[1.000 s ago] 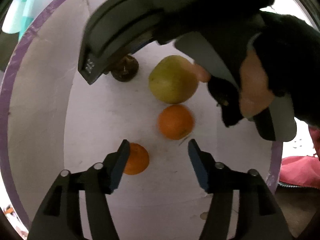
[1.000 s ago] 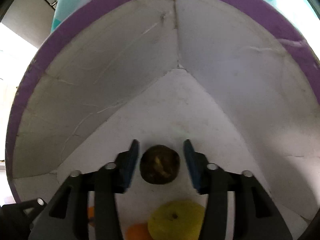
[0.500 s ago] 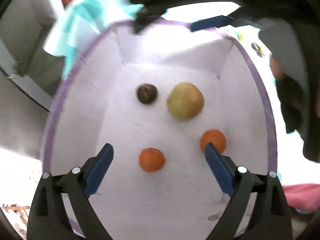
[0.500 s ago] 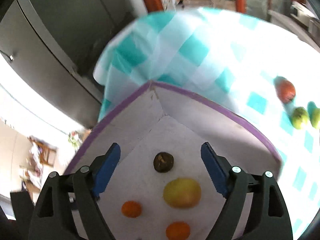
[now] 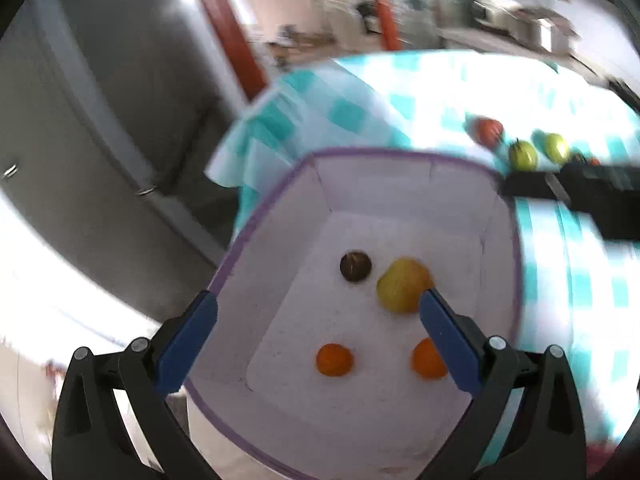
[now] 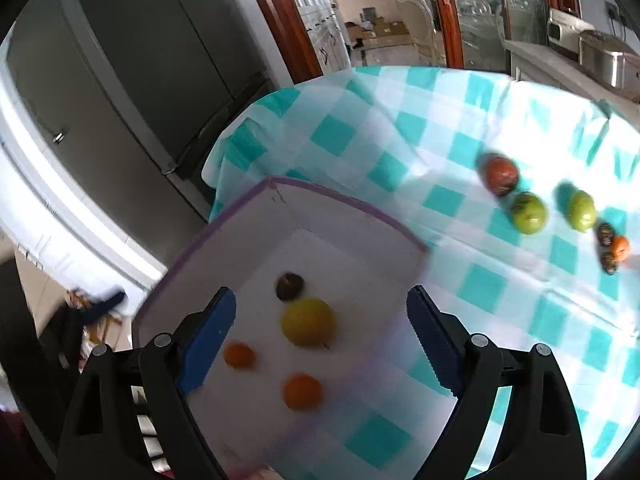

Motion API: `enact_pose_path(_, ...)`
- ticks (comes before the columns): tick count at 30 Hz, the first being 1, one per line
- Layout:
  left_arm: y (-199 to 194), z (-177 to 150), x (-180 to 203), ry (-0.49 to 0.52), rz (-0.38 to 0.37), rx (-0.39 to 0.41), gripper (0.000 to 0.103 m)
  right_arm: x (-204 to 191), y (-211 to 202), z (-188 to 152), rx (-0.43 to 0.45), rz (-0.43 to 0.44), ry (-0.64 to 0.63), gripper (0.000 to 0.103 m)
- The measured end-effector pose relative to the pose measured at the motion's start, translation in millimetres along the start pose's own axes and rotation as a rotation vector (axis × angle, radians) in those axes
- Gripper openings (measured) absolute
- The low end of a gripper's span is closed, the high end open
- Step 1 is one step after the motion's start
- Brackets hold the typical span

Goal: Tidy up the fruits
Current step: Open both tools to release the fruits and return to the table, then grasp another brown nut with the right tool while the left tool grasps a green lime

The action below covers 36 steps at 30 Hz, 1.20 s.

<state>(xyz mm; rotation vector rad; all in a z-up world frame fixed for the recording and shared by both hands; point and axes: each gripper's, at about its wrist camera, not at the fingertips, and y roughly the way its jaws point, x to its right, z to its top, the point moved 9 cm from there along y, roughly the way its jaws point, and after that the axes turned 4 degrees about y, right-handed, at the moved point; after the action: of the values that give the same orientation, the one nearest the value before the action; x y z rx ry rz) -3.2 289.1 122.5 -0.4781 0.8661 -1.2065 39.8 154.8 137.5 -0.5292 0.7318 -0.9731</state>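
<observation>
Four fruits lie on the floor of the white, purple-rimmed cardboard box at the lower centre of the right wrist view: a dark brown round fruit, a large yellow-green fruit just below it, and two small oranges, one at lower left, the other nearest the camera. The right gripper hangs above the box, its blue-padded jaws just spread wide and holding nothing. The left gripper, seen in its own view, has likewise just been opening and is empty, with the same four fruits framed between its fingers.

The job looks partly done. At the right of the right wrist view, on the teal-and-white checked tablecloth, more fruit waits well apart from the box: a reddish-brown fruit, two green fruits, and a tight cluster at the frame's edge of a small orange fruit between two dark ones. Those six appear left to collect.
</observation>
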Motion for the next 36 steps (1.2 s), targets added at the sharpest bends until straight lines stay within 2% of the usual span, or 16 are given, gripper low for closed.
enact_pose_path(1,-8.2,2.8,10.5,-0.041,-0.012,-0.008,0.101,10.1,-11.3,-5.2,0.004,-0.004,-0.014,0.087)
enact_pose_path(3,-19.0,-0.9,42.9,-0.112,-0.094,-0.063,0.101,41.0,-39.4,-17.5,0.012,-0.018,-0.023,0.087)
enact_pose_path(5,-30.6,-6.7,79.3,-0.123,-0.117,-0.087,0.101,74.3,-63.2,-27.5,0.022,-0.021,0.002,0.087)
enact_pose_path(12,-67.4,-38.5,205.0,-0.025,-0.192,-0.154,0.101,178.5,-116.3,-71.3,0.008,-0.053,0.068,0.087)
enact_pose_path(18,-77.4,-49.6,266.6,0.065,-0.239,-0.162,0.101,244.6,-141.7,-103.3,0.017,-0.076,0.165,0.087)
enact_pose_path(21,-75.5,-45.4,288.8,0.096,-0.282,-0.147,0.101,270.0,-145.5,-114.6,0.016,-0.081,0.215,0.087)
enact_pose_path(28,-46.0,-24.8,330.3,0.126,-0.366,-0.165,0.101,315.8,-135.0,-118.9,-0.001,-0.135,0.275,0.087)
enact_pose_path(34,23.8,29.0,343.3,0.085,-0.388,-0.189,0.101,354.5,-97.0,-97.8,-0.043,-0.209,0.309,0.084)
enact_pose_path(36,47.2,47.3,342.8,0.054,-0.4,-0.199,0.097,364.3,-79.8,-85.3,-0.048,-0.227,0.33,0.084)
